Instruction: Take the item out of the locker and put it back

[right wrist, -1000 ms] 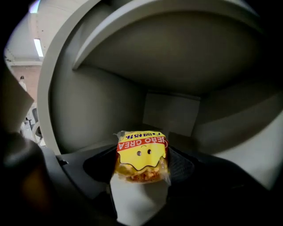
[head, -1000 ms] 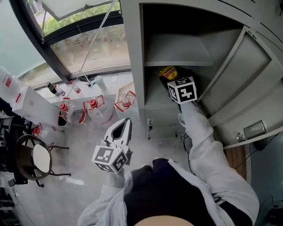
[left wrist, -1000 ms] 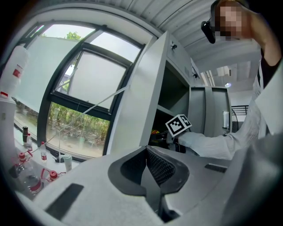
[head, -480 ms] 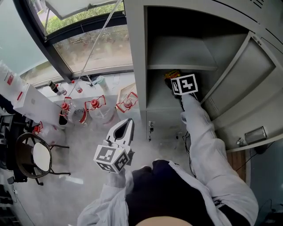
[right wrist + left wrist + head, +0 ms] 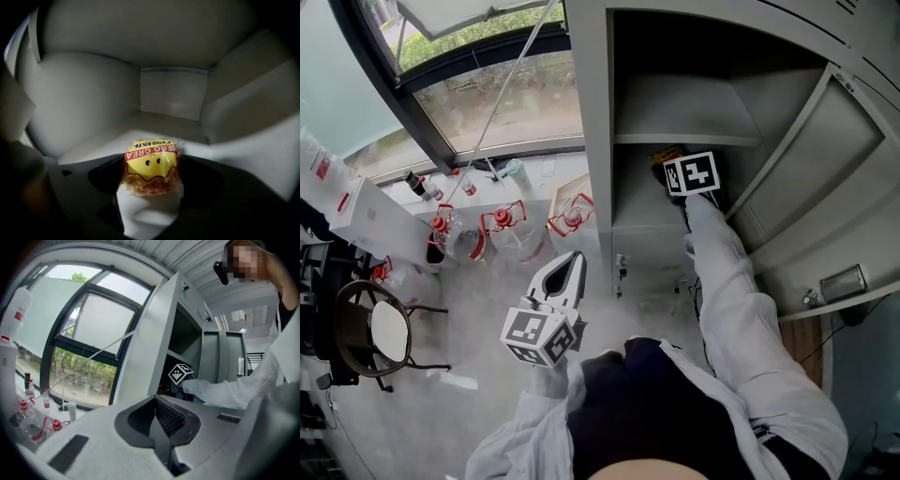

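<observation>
A person in a white coat is holding the right gripper point(image 5: 152, 187) inside the lower compartment of a grey locker point(image 5: 591, 141), under its shelf point(image 5: 684, 141). The fingers point(image 5: 202, 180) are clamping a wrapped snack point(image 5: 151, 161) with a yellow label low over the compartment's bare, pale floor, though whether the snack is touching that floor cannot be told. Judging by the low, downward-tilted hold, the put-back half of the task is looking to be in hand. The next move is calling for easing the packet down until it is lying flat, then parting the fingers and backing out past the open door point(image 5: 825, 169) without dragging the soft wrapper. The left gripper point(image 5: 570, 264) is idling outside the locker, fingers pressed together on nothing, pointing towards the window point(image 5: 487, 94). Red-capped bottles point(image 5: 499, 223) are standing below the glass, and a round stool point(image 5: 386, 336) is sitting on the dusty grey floor point(image 5: 469, 394)
</observation>
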`<state>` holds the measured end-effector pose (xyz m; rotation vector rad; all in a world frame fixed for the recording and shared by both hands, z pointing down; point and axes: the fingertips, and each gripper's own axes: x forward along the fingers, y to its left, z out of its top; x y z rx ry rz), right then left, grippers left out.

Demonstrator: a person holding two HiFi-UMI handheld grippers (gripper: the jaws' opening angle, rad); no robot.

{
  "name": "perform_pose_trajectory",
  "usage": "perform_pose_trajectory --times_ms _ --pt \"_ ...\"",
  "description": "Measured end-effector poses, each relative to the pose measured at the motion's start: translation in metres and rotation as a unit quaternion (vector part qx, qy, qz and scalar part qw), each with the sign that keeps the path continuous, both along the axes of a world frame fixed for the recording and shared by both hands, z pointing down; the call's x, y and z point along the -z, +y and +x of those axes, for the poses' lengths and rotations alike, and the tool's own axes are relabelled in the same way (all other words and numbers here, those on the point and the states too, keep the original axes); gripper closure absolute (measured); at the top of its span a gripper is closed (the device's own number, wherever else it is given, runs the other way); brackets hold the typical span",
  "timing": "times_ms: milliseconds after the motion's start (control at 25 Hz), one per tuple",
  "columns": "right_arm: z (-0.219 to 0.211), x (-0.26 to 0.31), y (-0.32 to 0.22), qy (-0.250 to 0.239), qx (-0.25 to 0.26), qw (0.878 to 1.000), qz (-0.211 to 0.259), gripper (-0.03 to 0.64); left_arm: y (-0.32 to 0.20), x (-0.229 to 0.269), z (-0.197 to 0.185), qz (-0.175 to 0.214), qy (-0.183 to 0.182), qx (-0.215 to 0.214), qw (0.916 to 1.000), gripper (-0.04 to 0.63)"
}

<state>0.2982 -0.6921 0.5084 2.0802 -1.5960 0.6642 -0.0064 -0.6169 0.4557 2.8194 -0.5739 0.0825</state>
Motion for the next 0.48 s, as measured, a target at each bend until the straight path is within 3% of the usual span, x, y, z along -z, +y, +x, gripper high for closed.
perform_pose_trajectory --times_ms 200,360,480 --pt "0.005 0.002 0.003 -0.001 -0.016 1.000 0.005 0.263 0.002 0.000 -0.004 0.000 0.000 0.003 1.0000 0.589" --pt "0.010 0.015 0.011 0.015 -0.041 0.998 0.047 0.160 0.004 0.001 -0.006 0.000 0.001 0.001 1.0000 0.589" --pt "0.005 0.026 0.019 0.038 -0.040 0.996 0.066 0.129 0.006 0.002 -0.007 0.000 0.001 -0.005 1.0000 0.589"
